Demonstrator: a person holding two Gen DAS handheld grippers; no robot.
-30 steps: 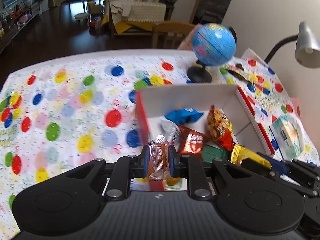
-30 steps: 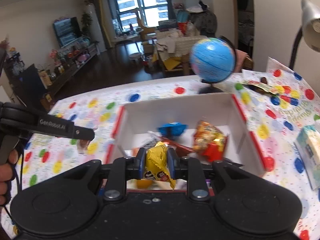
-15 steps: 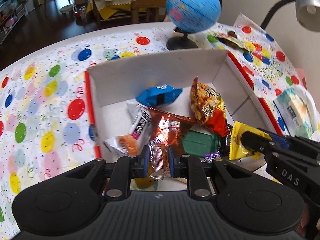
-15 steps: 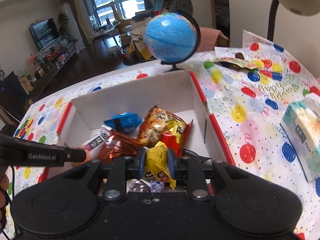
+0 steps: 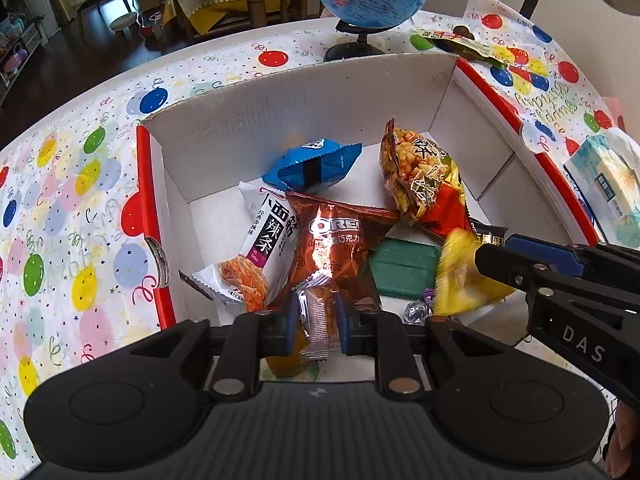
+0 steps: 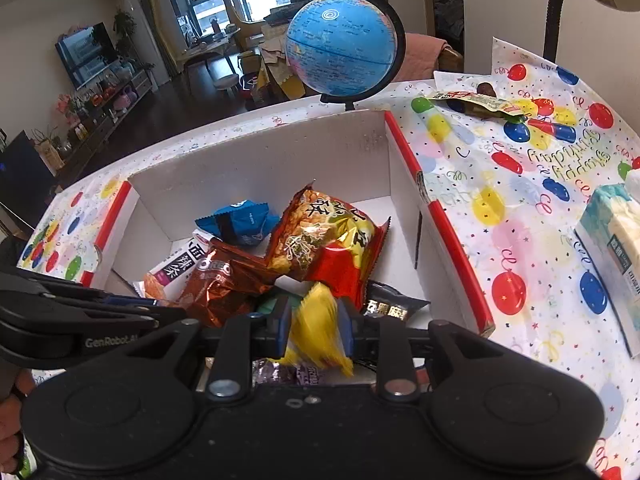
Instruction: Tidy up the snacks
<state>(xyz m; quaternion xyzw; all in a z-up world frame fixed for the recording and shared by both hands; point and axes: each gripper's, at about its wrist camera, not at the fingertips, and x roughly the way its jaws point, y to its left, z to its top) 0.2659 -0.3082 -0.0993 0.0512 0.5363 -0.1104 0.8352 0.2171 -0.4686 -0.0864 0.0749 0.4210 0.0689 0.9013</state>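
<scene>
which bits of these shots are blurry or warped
Left wrist view: the yellow packet in the right gripper is motion-smeared, while the Oreo pack and the silver packet in the left gripper stay sharp. Right wrist view: the same yellow packet streaks; the globe is crisp. Both views: fisheye bends the table edge.

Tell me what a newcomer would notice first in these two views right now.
The white box heaped with bright snack bags sits mid-table, a blue globe just behind it. Over its near edge, the left gripper pinches a small silver packet and the right gripper a blurred yellow packet. The balloon-print tablecloth shouts underneath.
</scene>
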